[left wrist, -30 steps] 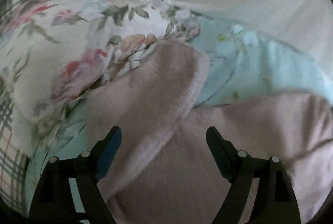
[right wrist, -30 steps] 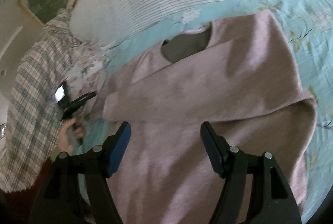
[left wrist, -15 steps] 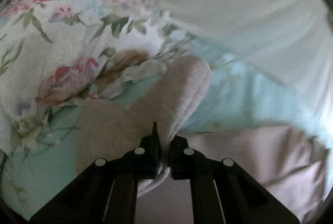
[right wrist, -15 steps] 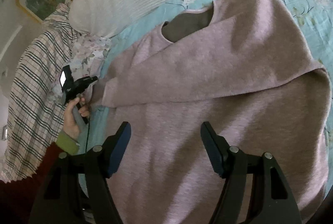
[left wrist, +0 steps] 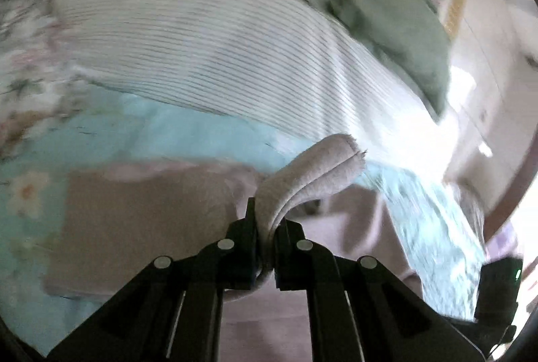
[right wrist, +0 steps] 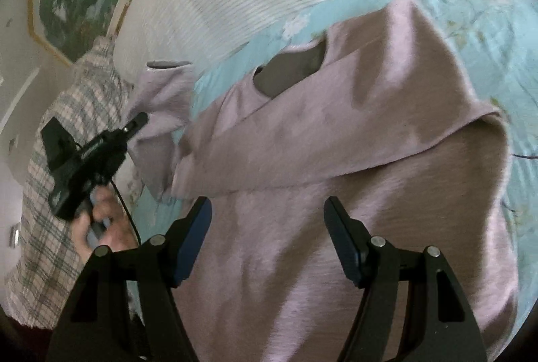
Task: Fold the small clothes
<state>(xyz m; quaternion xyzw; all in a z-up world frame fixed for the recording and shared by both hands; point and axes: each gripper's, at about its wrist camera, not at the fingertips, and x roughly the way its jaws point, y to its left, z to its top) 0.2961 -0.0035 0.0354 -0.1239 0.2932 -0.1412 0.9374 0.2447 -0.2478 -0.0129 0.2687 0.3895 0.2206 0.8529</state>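
Pink sweater [right wrist: 336, 160] lies mid-frame on the blue sheet [right wrist: 470, 9]. Left gripper [left wrist: 265, 227] is clamped on the sleeve [left wrist: 319, 167]; right gripper [right wrist: 267, 227] hovers wide apart. Best bet: lay the sleeve flat across the chest, no bunching.

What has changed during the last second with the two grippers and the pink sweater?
The left gripper, open a second ago, closed on the sleeve of the fuzzy pink sweater and has lifted it off the light blue floral bedsheet. The right gripper stayed open above the sweater body, holding nothing. The other sleeve remains folded across the chest.
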